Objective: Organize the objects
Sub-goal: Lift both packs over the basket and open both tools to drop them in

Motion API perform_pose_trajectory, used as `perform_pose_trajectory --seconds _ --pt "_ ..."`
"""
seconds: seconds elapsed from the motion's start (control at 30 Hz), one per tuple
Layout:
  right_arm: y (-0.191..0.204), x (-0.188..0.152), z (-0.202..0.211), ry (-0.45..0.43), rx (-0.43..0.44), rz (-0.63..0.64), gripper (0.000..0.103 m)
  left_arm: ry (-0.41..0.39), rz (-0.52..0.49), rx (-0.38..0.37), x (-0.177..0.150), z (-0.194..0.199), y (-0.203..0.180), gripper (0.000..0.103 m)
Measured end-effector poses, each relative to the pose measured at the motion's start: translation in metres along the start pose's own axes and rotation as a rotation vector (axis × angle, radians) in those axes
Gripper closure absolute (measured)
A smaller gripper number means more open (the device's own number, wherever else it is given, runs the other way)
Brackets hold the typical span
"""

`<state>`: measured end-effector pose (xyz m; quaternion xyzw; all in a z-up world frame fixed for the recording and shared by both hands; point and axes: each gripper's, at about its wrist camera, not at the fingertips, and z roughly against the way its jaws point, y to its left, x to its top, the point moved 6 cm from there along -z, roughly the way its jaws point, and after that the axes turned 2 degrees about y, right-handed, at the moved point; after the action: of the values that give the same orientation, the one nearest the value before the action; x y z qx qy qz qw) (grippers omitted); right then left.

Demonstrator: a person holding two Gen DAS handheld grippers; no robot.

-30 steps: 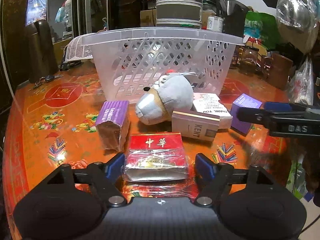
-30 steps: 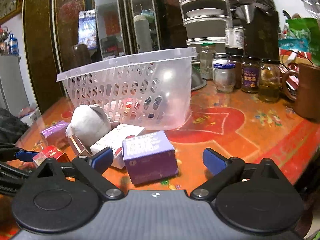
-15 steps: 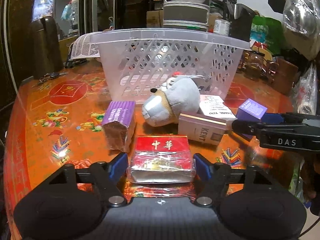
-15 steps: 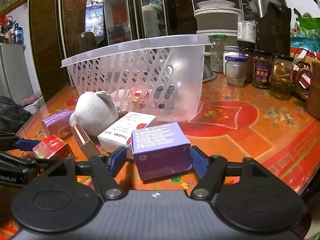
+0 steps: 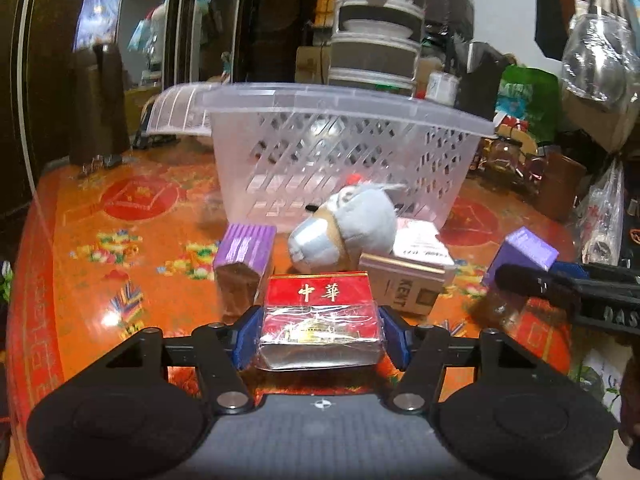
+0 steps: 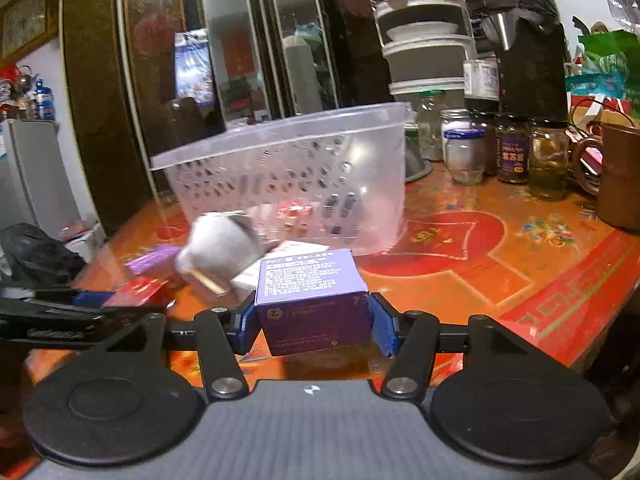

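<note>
My left gripper [image 5: 320,338] is shut on a red cigarette pack [image 5: 320,320] and holds it just above the table. My right gripper [image 6: 314,326] is shut on a purple box [image 6: 312,300], also seen in the left wrist view [image 5: 524,252], lifted a little. A clear plastic basket [image 5: 344,148] stands behind on the table, and it also shows in the right wrist view [image 6: 288,184]. In front of it lie a grey plush toy [image 5: 348,228], a purple packet [image 5: 246,258], a Kent pack [image 5: 404,286] and a white box [image 5: 420,238].
The table has an orange-red patterned top [image 5: 120,264]. Several glass jars [image 6: 512,152] and a brown mug [image 6: 616,176] stand at the back right. A basket lid [image 5: 176,114] lies behind the basket's left. Plastic bags [image 5: 600,216] hang off the right edge.
Both grippers have closed on their objects, the left on the red pack, the right on the purple box, and both have lifted slightly.
</note>
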<state>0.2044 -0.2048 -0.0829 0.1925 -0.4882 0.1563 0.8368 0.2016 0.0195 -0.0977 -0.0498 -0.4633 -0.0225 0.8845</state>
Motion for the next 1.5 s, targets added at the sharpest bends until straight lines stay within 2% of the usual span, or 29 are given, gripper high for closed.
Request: perform_pose_trajectory --seconds 0.23,0.57,0.77,0.97,1.17,1.27,1.33,1.5 --pt "0.016 -0.006 0.001 0.01 0.044 0.024 0.044 -0.029 -0.016 0.007 0.002 0.005 -0.004 0.038" --pt "0.017 0.003 0.01 -0.029 0.063 0.016 0.044 -0.063 -0.023 -0.001 0.008 0.015 -0.005 0.038" --pt "0.019 0.016 0.024 -0.062 0.058 0.024 0.044 -0.094 -0.036 -0.008 0.027 0.043 -0.003 0.038" --pt "0.019 0.049 0.038 -0.098 0.071 0.025 0.044 -0.121 -0.032 -0.037 0.059 0.071 0.004 0.038" --pt "0.028 0.123 0.036 -0.132 0.061 0.089 0.044 -0.177 -0.05 -0.08 0.133 0.076 0.005 0.038" --pt "0.029 0.162 0.009 -0.112 0.005 0.119 0.044 -0.149 -0.03 -0.085 0.176 0.048 0.01 0.038" --pt "0.026 0.18 -0.021 -0.055 -0.013 0.104 0.044 -0.095 -0.008 -0.078 0.198 0.016 0.015 0.038" --pt "0.008 0.192 -0.102 0.145 -0.054 0.103 0.044 0.127 0.04 -0.055 0.206 -0.072 0.027 0.038"
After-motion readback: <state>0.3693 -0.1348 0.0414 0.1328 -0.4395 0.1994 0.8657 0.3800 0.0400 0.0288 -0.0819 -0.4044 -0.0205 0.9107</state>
